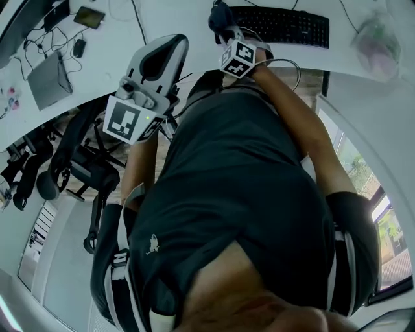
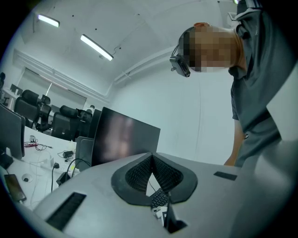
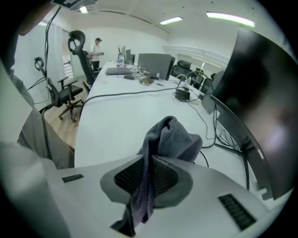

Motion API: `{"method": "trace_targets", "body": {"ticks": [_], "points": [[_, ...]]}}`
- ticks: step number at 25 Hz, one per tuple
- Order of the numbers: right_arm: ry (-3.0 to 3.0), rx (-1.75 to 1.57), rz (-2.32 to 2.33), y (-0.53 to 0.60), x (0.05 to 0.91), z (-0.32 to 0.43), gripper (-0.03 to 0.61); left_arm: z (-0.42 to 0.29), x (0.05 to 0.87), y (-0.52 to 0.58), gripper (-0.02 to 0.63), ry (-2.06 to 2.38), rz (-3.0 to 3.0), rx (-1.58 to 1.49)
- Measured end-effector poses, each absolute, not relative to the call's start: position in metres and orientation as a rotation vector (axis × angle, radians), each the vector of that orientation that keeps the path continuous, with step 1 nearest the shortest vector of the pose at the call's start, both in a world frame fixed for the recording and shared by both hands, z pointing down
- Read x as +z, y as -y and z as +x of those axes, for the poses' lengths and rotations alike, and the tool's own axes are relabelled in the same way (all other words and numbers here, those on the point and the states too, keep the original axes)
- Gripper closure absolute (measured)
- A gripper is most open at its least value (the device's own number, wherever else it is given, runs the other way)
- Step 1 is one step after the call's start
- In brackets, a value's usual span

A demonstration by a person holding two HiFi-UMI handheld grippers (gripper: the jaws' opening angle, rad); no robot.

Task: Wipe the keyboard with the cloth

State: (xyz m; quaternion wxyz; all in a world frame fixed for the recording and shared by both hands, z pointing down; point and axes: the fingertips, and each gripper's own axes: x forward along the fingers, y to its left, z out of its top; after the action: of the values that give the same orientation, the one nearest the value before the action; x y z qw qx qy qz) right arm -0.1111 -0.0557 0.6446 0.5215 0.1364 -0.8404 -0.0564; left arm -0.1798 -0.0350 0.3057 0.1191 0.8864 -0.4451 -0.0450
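My right hand-held gripper is clamped on the grey cloth, jaws nearly together, with the cloth bunched past the tips. The keyboard sits near the desk's front edge, long axis along that edge. The cloth is just beside its left end; contact unclear. My left hand-held gripper is closed, empty and off the desk. The right is nearer, so I'd sweep rightward.
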Motion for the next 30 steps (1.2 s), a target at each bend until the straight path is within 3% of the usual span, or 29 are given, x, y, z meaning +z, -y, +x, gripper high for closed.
{"method": "trace_targets", "body": {"ticks": [4, 13, 16, 23, 26, 30], "points": [[2.036, -0.104, 0.315, 0.061, 0.644, -0.108, 0.532, -0.181, 0.306, 0.035, 0.609, 1.306, 2.592, -0.123], [1.8, 0.081, 0.731, 0.128, 0.633, 0.085, 0.532, -0.183, 0.308, 0.038, 0.609, 1.304, 2.576, -0.16], [1.812, 0.03, 0.67, 0.119, 0.637, 0.054, 0.532, -0.18, 0.309, 0.04, 0.609, 1.291, 2.576, -0.163], [1.995, -0.142, 0.291, 0.042, 0.646, -0.104, 0.532, -0.177, 0.306, 0.044, 0.609, 1.272, 2.595, -0.132], [2.006, -0.117, 0.306, 0.044, 0.646, -0.087, 0.532, -0.177, 0.307, 0.045, 0.609, 1.276, 2.592, -0.125], [1.924, -0.031, 0.496, 0.074, 0.647, 0.011, 0.532, -0.173, 0.308, 0.046, 0.609, 1.273, 2.592, -0.129]]}}
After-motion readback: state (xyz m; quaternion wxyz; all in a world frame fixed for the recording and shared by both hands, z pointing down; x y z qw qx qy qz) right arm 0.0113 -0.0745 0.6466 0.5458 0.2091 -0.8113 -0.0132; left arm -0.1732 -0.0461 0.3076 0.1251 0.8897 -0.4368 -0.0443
